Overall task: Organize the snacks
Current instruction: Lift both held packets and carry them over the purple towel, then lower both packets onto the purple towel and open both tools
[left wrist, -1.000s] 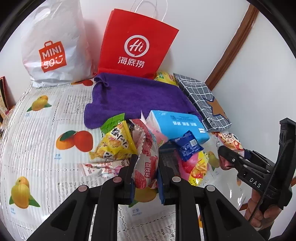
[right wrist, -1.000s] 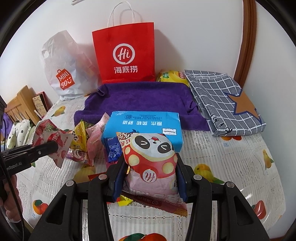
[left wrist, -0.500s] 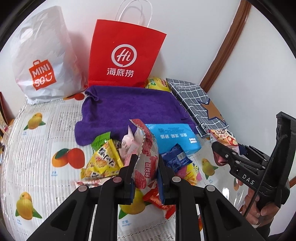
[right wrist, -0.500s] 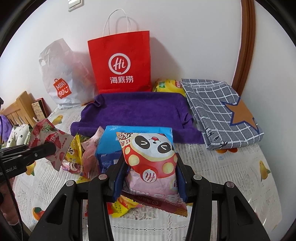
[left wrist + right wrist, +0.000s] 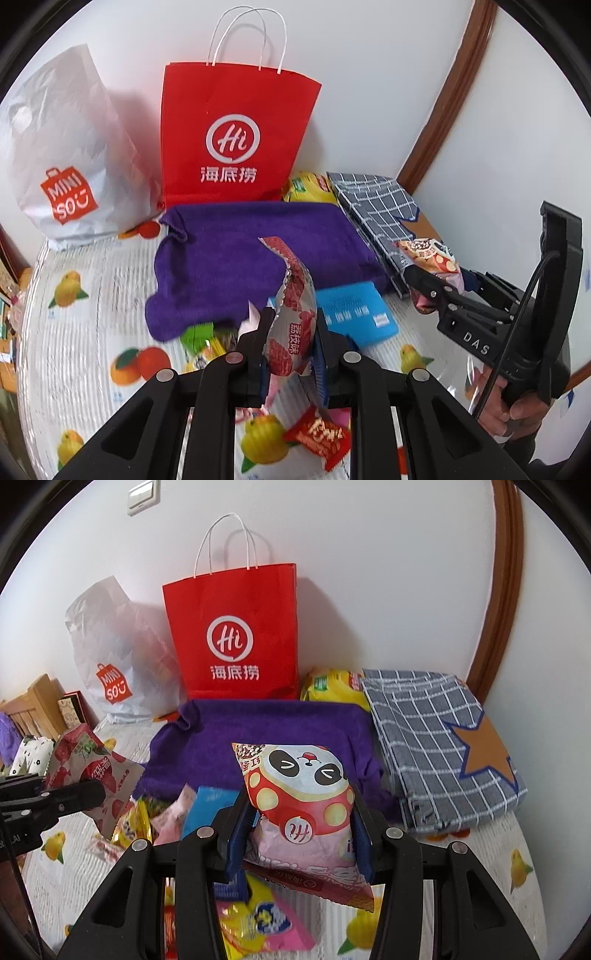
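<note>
On your far left a white Miniso bag [image 5: 70,155] stands upright against the wall, its contents hidden, and beside it a red paper bag [image 5: 232,136] stands with its handles up, its inside out of view. Your left hand-held gripper [image 5: 291,332] is clenched on a silver-and-red lychee packet [image 5: 295,314], held above the surface [image 5: 74,273] with its long axis upright, leaning a little left, crimped top toward the purple towel [image 5: 236,254]. Below it loose snacks lie on the fruit-print surface: a blue pack [image 5: 354,310] flat near the towel's front edge and a small red candy packet [image 5: 319,439] near the camera. To the right, your right hand-held gripper [image 5: 301,827] grasps a pink panda packet [image 5: 299,801] by its sides, long axis running away from you, top edge toward the towel. A folded checked cloth [image 5: 439,746] lies farthest right.
</note>
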The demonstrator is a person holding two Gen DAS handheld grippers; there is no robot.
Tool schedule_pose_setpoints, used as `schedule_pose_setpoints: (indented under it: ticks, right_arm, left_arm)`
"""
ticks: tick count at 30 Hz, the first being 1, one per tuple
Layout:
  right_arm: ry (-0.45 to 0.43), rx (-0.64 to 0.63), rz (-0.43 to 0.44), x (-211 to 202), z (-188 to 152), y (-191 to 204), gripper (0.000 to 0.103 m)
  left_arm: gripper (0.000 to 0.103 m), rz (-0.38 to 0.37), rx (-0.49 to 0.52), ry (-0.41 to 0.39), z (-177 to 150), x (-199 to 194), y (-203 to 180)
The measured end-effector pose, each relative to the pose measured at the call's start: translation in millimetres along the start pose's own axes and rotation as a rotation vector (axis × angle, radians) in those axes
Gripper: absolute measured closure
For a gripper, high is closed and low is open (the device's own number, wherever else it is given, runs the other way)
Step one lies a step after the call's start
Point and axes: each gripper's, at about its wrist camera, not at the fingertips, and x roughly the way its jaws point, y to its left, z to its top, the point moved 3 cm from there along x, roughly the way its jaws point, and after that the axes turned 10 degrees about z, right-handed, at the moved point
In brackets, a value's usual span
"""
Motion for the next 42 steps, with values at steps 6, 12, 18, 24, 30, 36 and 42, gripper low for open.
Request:
schedule_pose_setpoints:
  ticks: [6,12,18,24,30,36,42]
  right_arm:
    - [-0.011,0.001,0.012,20,23,-5,0.056]
    - [-0.010,0.008,0.005,45,41,-15,0.056]
    - [0.014,0.032,0.007,76,53,-33,0.056]
    - [0.041,0.047,-0.004,109,58,-47,0.056]
    - [0.074,0.052,-0.013,138,63,-57,0.056]
    - [0.108,0.055,-0.015,155,54,-63,0.056]
    - [0.137,0.058,-0.021,166,46,-67,0.056]
  left_arm:
    - [0.085,0.012,0.015,-0.002,30,13,3]
    - [0.085,-0.002,0.017,0.015,55,41,9]
    - [0.085,0.002,0.033,0.056,73,77,15]
    - [0.085,0.001,0.032,0.085,83,107,23]
    - [0.085,0.001,0.017,0.112,87,134,29]
    - [0.085,0.012,0.021,0.143,86,153,29]
    - [0.085,0.010,0.021,0.169,82,166,29]
